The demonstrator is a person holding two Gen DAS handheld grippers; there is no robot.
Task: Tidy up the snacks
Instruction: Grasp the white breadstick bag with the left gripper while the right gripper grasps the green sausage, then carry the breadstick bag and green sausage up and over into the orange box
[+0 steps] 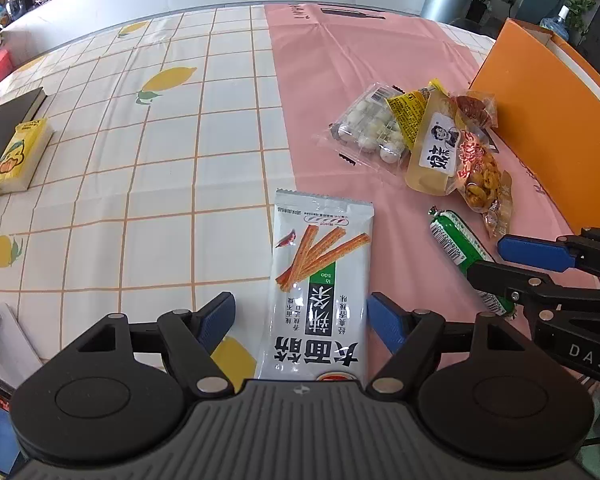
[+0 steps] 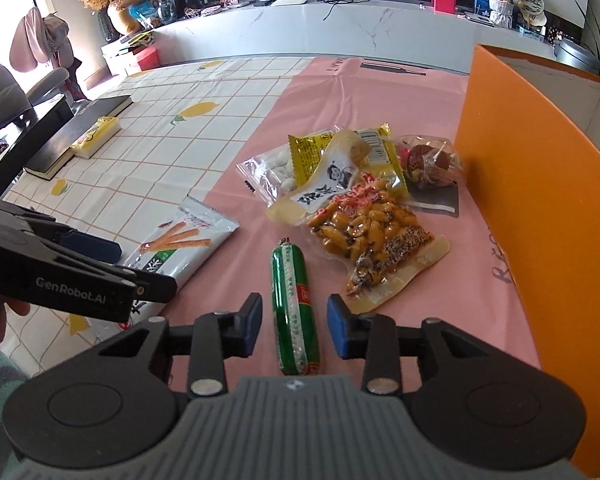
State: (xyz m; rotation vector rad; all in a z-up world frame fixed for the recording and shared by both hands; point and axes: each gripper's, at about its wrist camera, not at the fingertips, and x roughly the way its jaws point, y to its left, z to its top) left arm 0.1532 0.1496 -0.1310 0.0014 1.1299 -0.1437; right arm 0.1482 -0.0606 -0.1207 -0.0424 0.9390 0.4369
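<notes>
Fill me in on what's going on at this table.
A person is sorting snacks with two handheld grippers. The left gripper has its jaws wide open around a white spicy-stick packet without pressing it. The right gripper straddles a green sausage, with gaps on both sides. More snack bags lie piled on the pink cloth beside the orange box. Nothing is lifted yet.
</notes>
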